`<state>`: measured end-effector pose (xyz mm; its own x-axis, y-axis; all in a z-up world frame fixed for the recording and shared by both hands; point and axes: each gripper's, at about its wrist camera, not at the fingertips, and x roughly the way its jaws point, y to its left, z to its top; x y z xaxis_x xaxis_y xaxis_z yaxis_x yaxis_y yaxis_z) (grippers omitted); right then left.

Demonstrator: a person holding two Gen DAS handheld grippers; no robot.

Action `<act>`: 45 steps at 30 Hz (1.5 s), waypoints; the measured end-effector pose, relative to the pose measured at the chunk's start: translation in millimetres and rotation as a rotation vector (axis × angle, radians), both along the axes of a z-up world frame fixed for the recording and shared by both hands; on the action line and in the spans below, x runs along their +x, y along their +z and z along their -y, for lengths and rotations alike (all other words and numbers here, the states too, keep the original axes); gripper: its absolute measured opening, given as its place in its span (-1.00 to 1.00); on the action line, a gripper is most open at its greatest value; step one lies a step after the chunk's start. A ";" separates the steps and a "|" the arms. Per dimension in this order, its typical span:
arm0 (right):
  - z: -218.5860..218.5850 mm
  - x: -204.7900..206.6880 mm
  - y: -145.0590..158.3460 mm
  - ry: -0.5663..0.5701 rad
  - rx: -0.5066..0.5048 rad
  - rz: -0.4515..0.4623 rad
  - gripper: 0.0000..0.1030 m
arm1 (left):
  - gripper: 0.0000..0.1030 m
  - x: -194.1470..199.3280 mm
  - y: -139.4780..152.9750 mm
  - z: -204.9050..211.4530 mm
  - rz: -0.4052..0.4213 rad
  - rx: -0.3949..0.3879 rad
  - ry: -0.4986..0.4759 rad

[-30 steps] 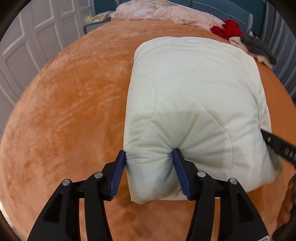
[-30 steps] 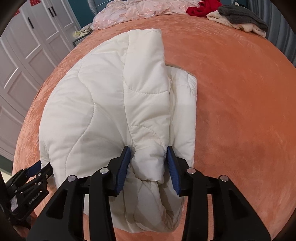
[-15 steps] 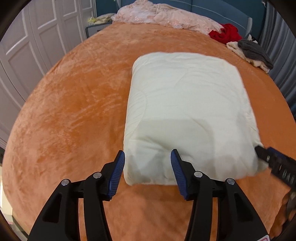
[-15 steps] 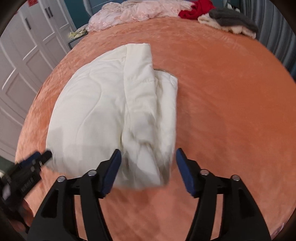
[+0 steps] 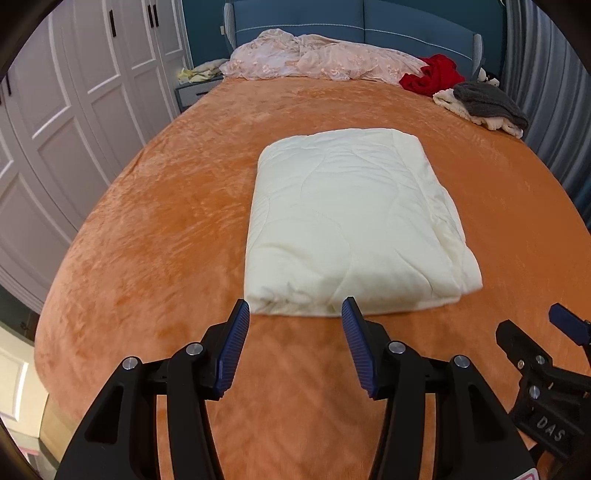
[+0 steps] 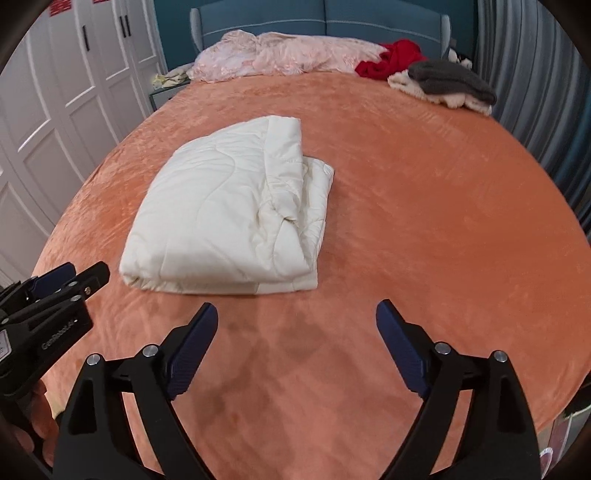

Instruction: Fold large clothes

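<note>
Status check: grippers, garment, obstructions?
Left gripper and right gripper open, empty. Cream quilted jacket folded on orange bedspread. Nothing blocking.

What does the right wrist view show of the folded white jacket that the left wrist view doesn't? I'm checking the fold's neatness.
Only the right wrist view shows the white jacket's right side, where stacked layers and a bunched fold are exposed, with a lower layer sticking out. Only the left wrist view shows the smooth quilted top face square-on, its near edge just beyond the left gripper. Both show the jacket lying free on the orange bedspread, the right gripper open too, and other clothes piled by the headboard.
</note>
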<state>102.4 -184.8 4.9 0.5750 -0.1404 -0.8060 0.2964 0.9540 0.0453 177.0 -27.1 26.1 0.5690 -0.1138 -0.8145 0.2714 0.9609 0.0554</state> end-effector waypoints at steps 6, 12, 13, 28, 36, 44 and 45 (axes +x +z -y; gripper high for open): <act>-15.2 -30.6 6.6 0.016 -0.026 0.011 0.78 | -0.02 -32.8 4.9 0.7 0.039 0.024 0.022; -22.4 -57.8 14.1 0.014 -0.044 0.040 0.86 | 0.09 -61.6 7.3 1.5 0.055 0.028 0.031; -22.0 -60.9 14.8 0.014 -0.044 0.042 0.86 | 0.15 -66.6 8.0 0.8 0.059 0.028 0.035; -15.8 -109.8 16.3 -0.013 -0.047 0.072 0.88 | 0.58 -118.3 10.6 4.5 0.120 0.084 0.047; -15.7 -120.1 12.3 -0.021 -0.057 0.070 0.88 | 0.58 -128.1 5.5 5.5 0.098 0.090 0.047; -18.5 -121.8 11.8 -0.022 -0.054 0.072 0.88 | 0.58 -130.3 4.5 -0.7 0.092 0.073 0.060; -18.0 -121.9 11.9 -0.020 -0.054 0.071 0.88 | 0.58 -130.4 4.5 -1.7 0.092 0.071 0.062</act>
